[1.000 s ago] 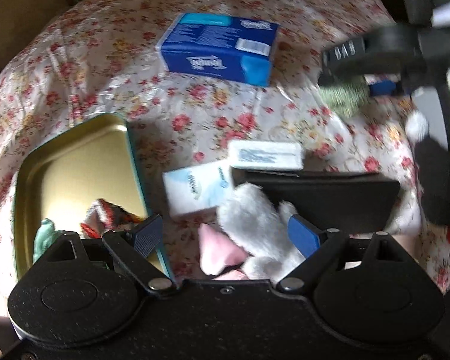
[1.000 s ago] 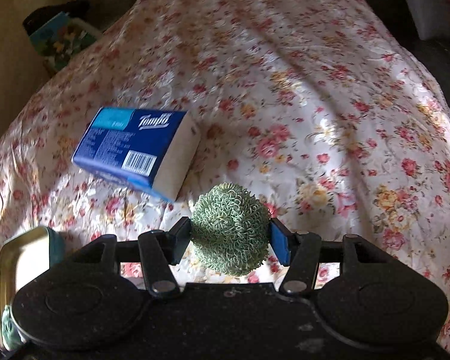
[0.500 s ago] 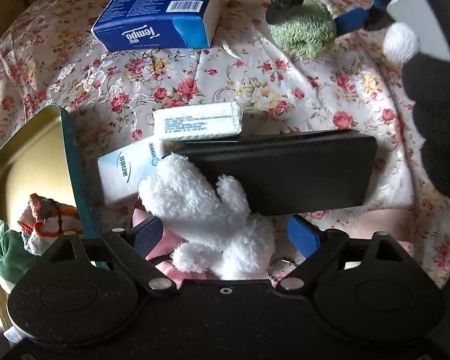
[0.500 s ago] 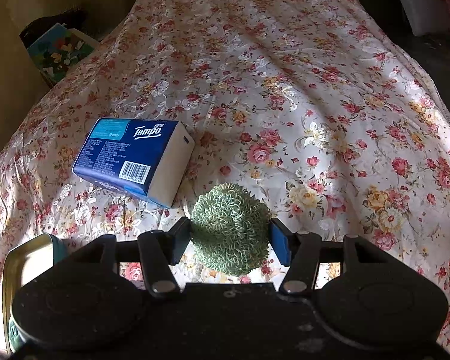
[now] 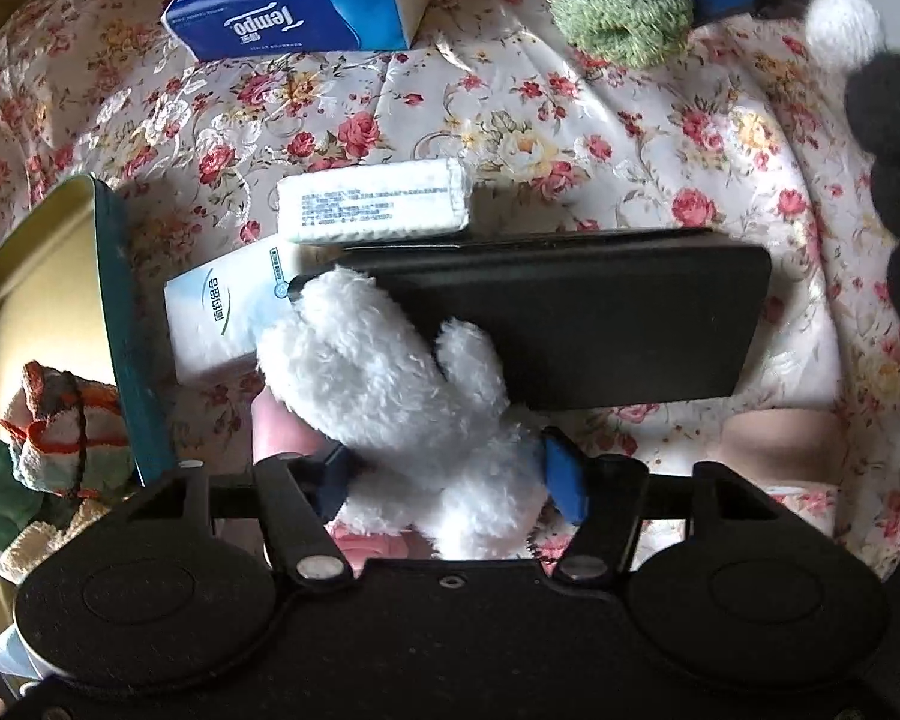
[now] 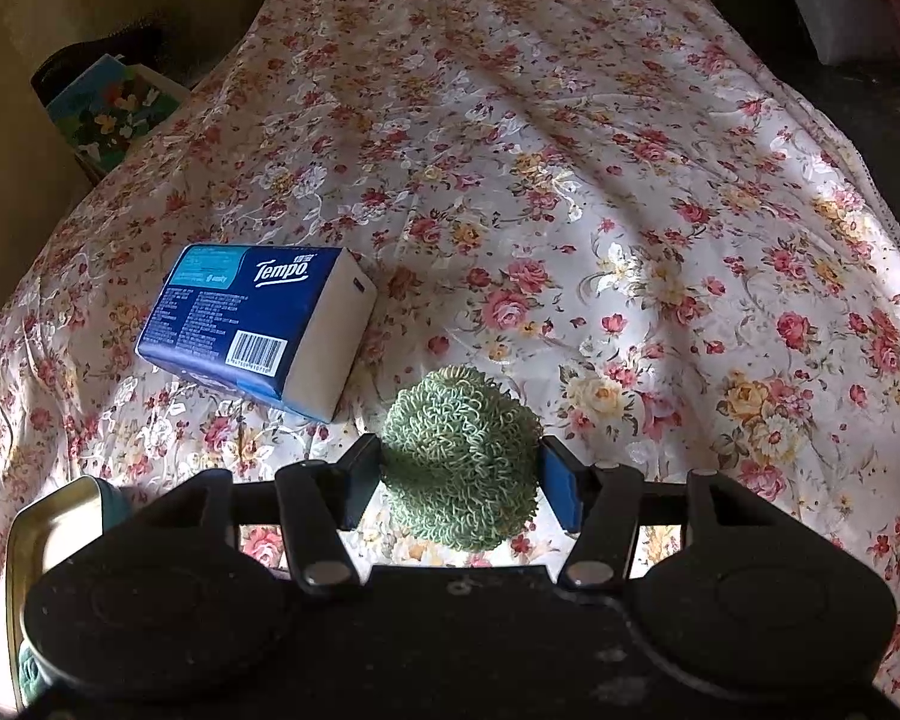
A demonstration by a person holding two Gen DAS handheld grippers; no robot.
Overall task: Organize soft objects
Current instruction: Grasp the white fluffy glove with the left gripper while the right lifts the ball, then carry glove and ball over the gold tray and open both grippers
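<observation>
A white plush toy [image 5: 390, 396] with a pink part lies on the floral cloth, partly over a black flat case [image 5: 600, 324]. My left gripper [image 5: 450, 480] points steeply down over it. Its jaws are closing, with the plush's body between them and both blue pads against the fur. In the right wrist view my right gripper [image 6: 459, 480] is shut on a green looped ball [image 6: 459, 456], held just above the cloth. That ball [image 5: 624, 18] also shows at the top of the left wrist view. A gold tin [image 5: 114, 312] with a teal rim sits at the left and holds several soft things [image 5: 60, 426].
Two small white tissue packs [image 5: 372, 210] [image 5: 216, 318] lie between the tin and the black case. A blue Tempo tissue pack [image 6: 258, 324] rests farther back on the cloth. The flowered cloth [image 6: 630, 210] stretches far beyond it. A dark gloved hand fills the left wrist view's right edge.
My left gripper has come down over the white plush and its fingers have drawn in from wide open onto the toy. The right gripper keeps still with the green ball.
</observation>
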